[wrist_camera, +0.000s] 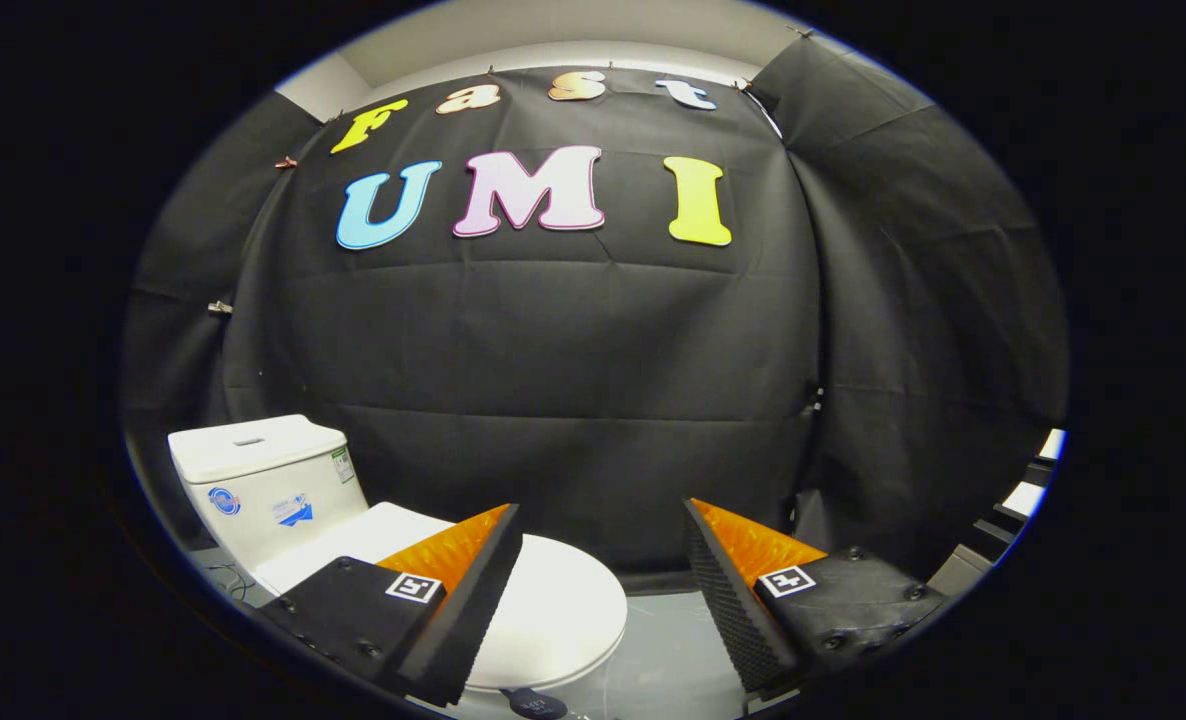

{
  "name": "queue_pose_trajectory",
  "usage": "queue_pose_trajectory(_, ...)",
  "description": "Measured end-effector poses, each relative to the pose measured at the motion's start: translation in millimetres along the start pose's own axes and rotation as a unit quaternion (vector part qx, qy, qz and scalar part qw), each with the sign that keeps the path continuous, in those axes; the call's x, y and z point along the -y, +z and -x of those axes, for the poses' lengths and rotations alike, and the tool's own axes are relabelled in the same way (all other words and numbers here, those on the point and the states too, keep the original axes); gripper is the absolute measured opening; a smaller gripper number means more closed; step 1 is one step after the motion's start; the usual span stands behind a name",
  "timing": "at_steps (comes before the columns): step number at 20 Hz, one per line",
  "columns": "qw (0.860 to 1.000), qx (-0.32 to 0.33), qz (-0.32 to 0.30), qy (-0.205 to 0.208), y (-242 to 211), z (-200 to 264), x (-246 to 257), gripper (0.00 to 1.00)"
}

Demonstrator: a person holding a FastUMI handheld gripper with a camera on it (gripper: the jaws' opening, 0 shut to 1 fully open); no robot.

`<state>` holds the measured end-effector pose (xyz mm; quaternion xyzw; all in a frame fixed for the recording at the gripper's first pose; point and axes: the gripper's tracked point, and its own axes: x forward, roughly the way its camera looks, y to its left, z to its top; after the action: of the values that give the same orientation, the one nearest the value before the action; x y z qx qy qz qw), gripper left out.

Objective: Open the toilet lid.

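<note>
A: Gripper view: what's around?
B: Black cloth wall (pixel 573 380) behind, grey floor (pixel 668 650) below. A white toilet tank (pixel 258 480) stands beyond the left finger; nothing blocks the way.
A: And the toilet lid (pixel 553 610)?
B: White, oval, lying flat and closed, partly under the left finger, reaching between both.
A: Any writing?
B: Stickers on the tank, too small to read.
A: The gripper (pixel 603 520)?
B: Fingers wide apart, holding nothing.

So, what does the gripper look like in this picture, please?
The gripper has two wedge-shaped fingers with ribbed inner pads. Each finger sits on a dark block fixed with screws, and each block carries a small square black-and-white marker. No cables are visible.
</note>
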<state>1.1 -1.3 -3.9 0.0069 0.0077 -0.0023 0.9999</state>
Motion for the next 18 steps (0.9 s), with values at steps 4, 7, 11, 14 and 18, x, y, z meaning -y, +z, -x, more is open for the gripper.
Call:
queue_pose_trajectory(4, 1.000, -0.002, -0.001, 0.000, -0.9, -0.1, -0.1, 0.99)
queue_pose_trajectory(7, 1.000, -0.003, -0.002, -0.001, -2.4, -0.3, 0.7, 0.99)
queue_pose_trajectory(11, 1.000, -0.003, -0.001, -0.001, -2.0, -0.5, 1.0, 0.99)
queue_pose_trajectory(14, 1.000, -0.007, -0.006, -0.001, 0.0, -1.5, 0.2, 0.99)
queue_pose_trajectory(18, 1.000, -0.010, -0.011, -0.002, 10.4, -5.2, -0.7, 0.99)
